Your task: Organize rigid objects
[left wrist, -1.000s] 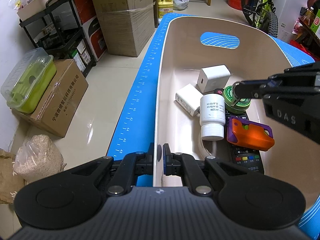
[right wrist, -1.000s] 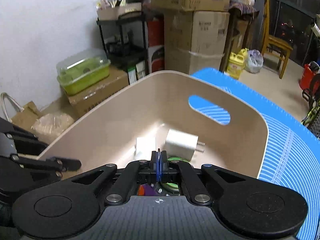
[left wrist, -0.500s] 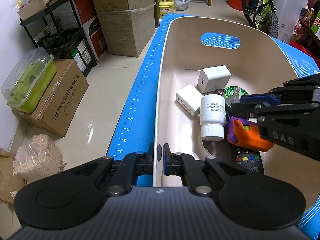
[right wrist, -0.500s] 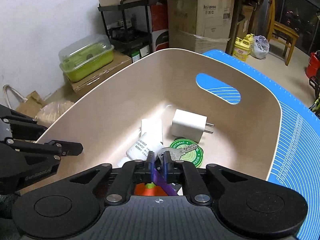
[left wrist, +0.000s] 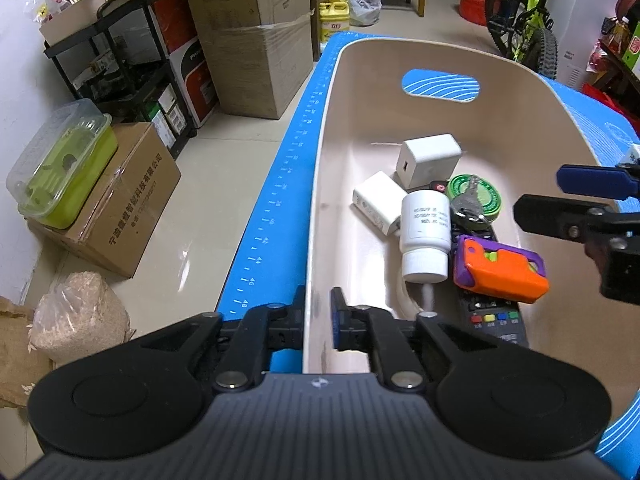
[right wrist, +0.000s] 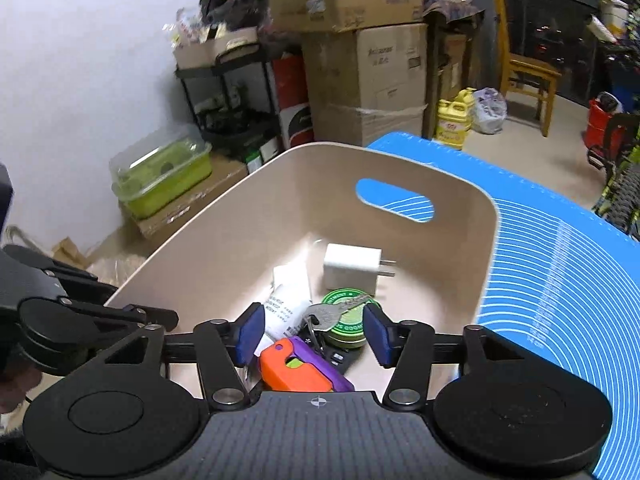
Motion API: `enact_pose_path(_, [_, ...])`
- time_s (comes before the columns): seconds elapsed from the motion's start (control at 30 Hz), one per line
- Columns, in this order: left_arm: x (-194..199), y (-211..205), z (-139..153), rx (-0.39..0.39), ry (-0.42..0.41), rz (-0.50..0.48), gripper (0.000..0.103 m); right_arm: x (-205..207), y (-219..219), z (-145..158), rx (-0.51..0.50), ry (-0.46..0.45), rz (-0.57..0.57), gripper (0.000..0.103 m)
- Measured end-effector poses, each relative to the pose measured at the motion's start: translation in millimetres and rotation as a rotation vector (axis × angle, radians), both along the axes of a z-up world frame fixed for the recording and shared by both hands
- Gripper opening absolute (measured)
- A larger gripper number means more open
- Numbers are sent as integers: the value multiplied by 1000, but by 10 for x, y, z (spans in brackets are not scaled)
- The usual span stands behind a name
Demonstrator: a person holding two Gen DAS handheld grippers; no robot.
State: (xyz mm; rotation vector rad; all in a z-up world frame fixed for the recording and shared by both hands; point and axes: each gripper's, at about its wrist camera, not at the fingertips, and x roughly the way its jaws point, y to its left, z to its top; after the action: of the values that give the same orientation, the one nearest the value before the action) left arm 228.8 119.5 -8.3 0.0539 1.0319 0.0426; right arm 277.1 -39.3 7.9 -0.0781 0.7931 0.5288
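A beige bin point(left wrist: 360, 120) on the blue mat holds a white charger point(left wrist: 430, 158), a flat white adapter point(left wrist: 378, 202), a white bottle point(left wrist: 425, 236), a green tin point(left wrist: 486, 196), an orange and purple case point(left wrist: 500, 270) and a black remote point(left wrist: 492, 320). A bunch of keys point(right wrist: 332, 312) lies across the green tin point(right wrist: 352, 334). My left gripper point(left wrist: 318, 312) straddles the bin's near wall; its jaws are opening and no longer pinch the wall. My right gripper point(right wrist: 314, 332) hovers over the bin's right side, jaws opening, with nothing between them.
The blue mat point(right wrist: 560, 280) has free room right of the bin. On the floor to the left stand cardboard boxes point(left wrist: 132, 208), a green lidded container point(left wrist: 64, 164), a black shelf point(left wrist: 120, 68) and a sack point(left wrist: 76, 316). A bicycle point(left wrist: 524, 24) and a chair point(right wrist: 524, 68) stand at the back.
My right gripper opened and let go of the keys, which now lie on the green tin; it drew back and up. My left gripper's jaws parted from the bin's wall.
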Motion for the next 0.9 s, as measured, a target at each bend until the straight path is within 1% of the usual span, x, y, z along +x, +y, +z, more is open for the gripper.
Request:
enact_pose_path(0.03, [-13, -5, 22, 0, -10, 1, 42, -24, -22, 20, 6, -8, -11, 67])
enact_pose_path(0.07, [-32, -17, 56, 7, -27, 5, 55, -51, -44, 38, 12, -16, -20, 69])
enact_pose_path(0.17, [-92, -56, 168, 19, -71, 8, 69, -133, -103, 90, 30, -33, -46, 74])
enact_pose_path(0.27, [-156, -87, 263, 18, -95, 5, 71, -229, -160, 146, 54, -41, -73, 77])
enact_pose_path(0.37, [-233, -137, 328, 29, -102, 2, 71, -348, -232, 231, 68, -52, -106, 84])
enact_pose_path(0.47, [-328, -201, 406, 38, -107, -16, 71, -498, -296, 329, 77, -70, -121, 87])
enact_pose_path(0.53, [-385, -241, 454, 39, -116, -24, 71, -615, -339, 405, 74, -81, -138, 91])
enact_pose_path(0.57, [-428, -270, 492, 40, -123, -27, 71, -672, -358, 441, 72, -89, -146, 95])
enact_pose_path(0.73, [-661, -417, 632, 59, -149, -56, 71, -1015, -478, 601, 62, -112, -184, 96])
enact_pose_path(0.9, [-945, -516, 716, 52, -168, -56, 71, -1347, -578, 687, 58, -117, -223, 96])
